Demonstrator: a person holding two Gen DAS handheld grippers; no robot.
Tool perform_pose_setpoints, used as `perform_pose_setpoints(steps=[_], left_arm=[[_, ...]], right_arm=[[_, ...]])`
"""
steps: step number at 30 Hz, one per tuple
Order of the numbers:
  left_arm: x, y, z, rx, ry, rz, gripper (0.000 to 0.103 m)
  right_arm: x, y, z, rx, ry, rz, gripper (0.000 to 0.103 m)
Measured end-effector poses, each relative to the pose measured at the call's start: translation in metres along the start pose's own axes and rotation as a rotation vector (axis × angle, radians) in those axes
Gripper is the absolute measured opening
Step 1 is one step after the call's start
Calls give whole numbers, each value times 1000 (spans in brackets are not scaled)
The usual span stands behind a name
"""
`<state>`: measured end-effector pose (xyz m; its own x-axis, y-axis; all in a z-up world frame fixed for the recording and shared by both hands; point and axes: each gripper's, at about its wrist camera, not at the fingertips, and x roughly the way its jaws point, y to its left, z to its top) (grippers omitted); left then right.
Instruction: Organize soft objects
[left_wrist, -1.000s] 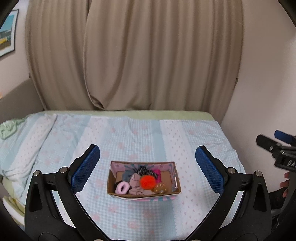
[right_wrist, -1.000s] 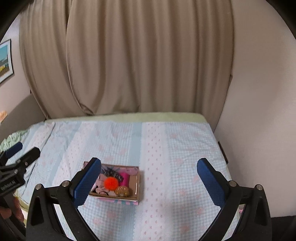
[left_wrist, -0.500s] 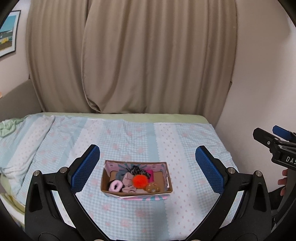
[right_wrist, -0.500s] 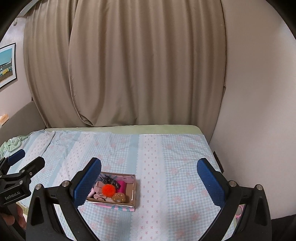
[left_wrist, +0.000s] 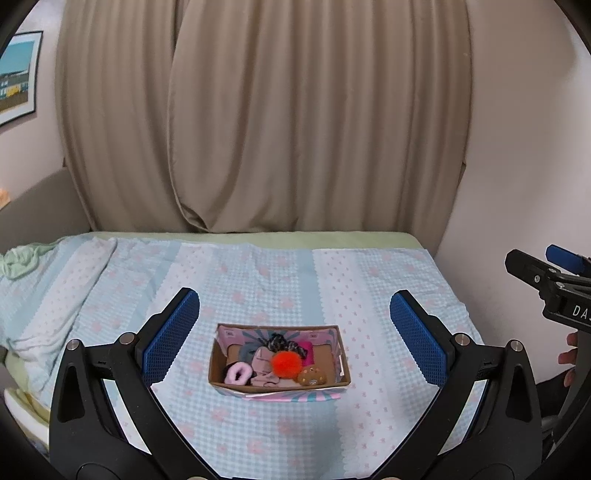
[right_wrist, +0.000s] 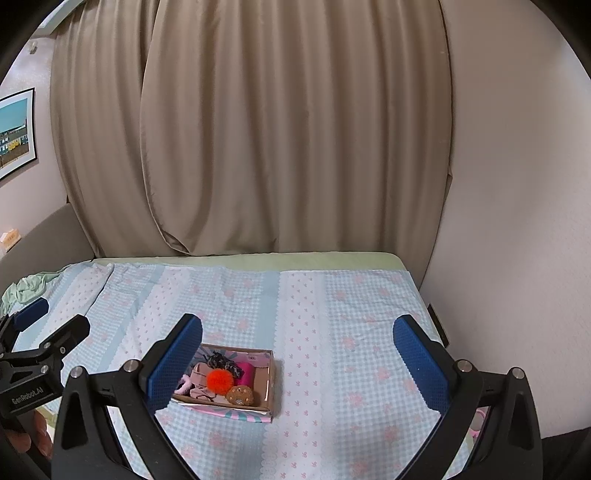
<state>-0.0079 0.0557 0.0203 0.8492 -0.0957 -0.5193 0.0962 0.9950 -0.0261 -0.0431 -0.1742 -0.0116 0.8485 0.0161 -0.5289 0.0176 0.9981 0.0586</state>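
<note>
Sitting toward the bed's (left_wrist: 369, 280) near edge, well clear of both side edges, the box (left_wrist: 279, 387) holds a pompom (left_wrist: 287, 363) and scrunchie (left_wrist: 238, 373). Left hand-held gripper (left_wrist: 293, 336) and right hand-held gripper (right_wrist: 297, 362) hang above, jaws spread wide, empty.

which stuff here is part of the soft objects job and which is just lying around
Job:
shallow cardboard box
fluffy orange pompom
pale pink scrunchie
brown round plush

Lying about:
crumpled mint-green cloth
framed wall picture
beige curtains
</note>
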Motion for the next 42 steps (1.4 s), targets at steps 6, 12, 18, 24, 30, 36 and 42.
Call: perform_pose_setpoints(steps=[6, 12, 18, 24, 30, 36, 42], left_arm=[[-1, -3, -1, 12, -5, 0, 103], [-1, -3, -2, 19, -11, 3, 103], [2, -2, -1, 14, -9, -9, 103], [1, -2, -1, 17, -11, -11, 103], [1, -2, 0, 16, -11, -12, 103], [2, -2, 0, 18, -13, -11, 103], [4, -4, 1, 29, -13, -14, 103]], right_arm=[[-1, -1, 0, 1, -1, 2, 103], [0, 0, 1, 4, -3, 1, 103], [3, 2, 0, -1, -3, -8, 103], [3, 3, -1, -1, -5, -11, 103], [4, 2, 0, 1, -5, -13, 103], [4, 2, 0, -1, -5, -12, 103], [4, 2, -1, 1, -5, -13, 103]])
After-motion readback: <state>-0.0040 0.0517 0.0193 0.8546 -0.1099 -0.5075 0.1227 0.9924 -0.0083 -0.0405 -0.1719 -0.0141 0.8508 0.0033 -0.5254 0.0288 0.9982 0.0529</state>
